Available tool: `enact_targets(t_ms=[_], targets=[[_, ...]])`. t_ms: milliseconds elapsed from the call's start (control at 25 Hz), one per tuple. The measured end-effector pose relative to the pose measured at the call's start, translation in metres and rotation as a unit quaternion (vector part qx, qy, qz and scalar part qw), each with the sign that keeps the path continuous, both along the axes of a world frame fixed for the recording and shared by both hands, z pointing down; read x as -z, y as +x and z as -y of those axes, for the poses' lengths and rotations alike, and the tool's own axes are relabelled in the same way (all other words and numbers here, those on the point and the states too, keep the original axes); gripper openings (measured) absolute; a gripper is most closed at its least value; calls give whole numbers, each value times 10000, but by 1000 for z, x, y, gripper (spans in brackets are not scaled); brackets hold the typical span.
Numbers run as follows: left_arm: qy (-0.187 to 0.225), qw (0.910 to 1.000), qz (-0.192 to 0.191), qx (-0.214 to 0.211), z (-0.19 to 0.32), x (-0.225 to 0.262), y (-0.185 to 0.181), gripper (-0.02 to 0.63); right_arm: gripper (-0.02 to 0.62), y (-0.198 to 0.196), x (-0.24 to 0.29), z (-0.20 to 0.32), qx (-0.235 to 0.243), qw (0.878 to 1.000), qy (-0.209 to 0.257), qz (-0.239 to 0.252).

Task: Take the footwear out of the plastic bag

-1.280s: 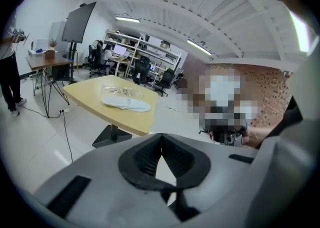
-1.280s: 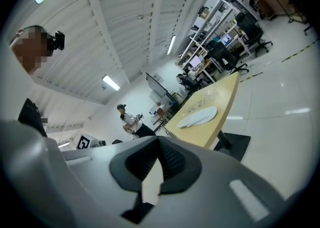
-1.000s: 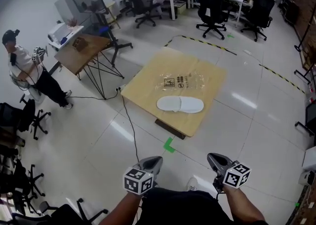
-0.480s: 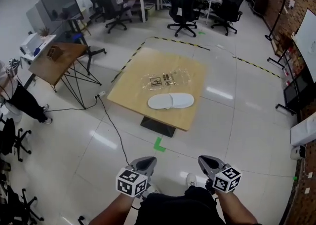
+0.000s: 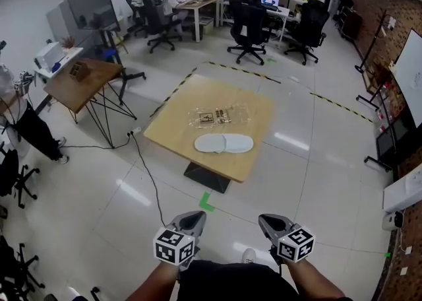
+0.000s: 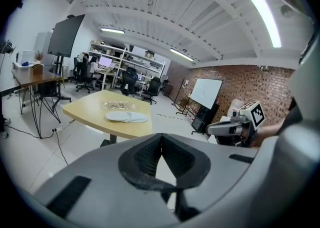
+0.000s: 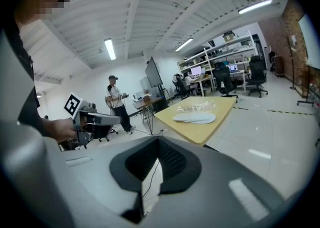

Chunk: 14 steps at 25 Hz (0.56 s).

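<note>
A pair of white slippers [image 5: 223,144] lies side by side on the light wooden table [image 5: 178,133], toward its near edge. Just behind them lies the clear plastic bag [image 5: 219,117], flat and crumpled, with printed labels. The slippers [image 6: 126,116] and bag [image 6: 117,105] also show far off in the left gripper view, and the slippers [image 7: 194,117] in the right gripper view. My left gripper [image 5: 192,218] and right gripper [image 5: 267,220] are held low in front of me, well short of the table, both shut and holding nothing.
A second wooden table [image 5: 82,82] on thin black legs stands to the left, with a person [image 5: 26,121] beside it. A cable [image 5: 153,184] runs across the tiled floor. Office chairs [image 5: 250,27] and desks line the back. Black-and-yellow tape [image 5: 241,72] marks the floor beyond the table.
The view has swung, so the table now sits more centred and a little farther off. Both grippers stay shut and low in front of me, the right one drawn slightly inward.
</note>
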<state>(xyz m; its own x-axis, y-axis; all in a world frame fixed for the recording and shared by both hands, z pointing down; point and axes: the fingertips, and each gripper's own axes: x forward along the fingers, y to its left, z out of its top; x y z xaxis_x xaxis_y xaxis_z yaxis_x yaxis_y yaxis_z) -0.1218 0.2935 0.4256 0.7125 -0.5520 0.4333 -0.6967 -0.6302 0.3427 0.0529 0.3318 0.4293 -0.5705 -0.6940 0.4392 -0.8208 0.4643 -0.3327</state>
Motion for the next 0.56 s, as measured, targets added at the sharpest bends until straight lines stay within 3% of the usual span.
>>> enact_targets(t_ms=[200,560], targets=[[37,9997,79,218,-6,-8,5,8,0,7,-6,2,38,9999,-20,156],[-52,9997,196,162,-24,-14,15,8,0,19,-19,-12,-86,9992,-185,337]])
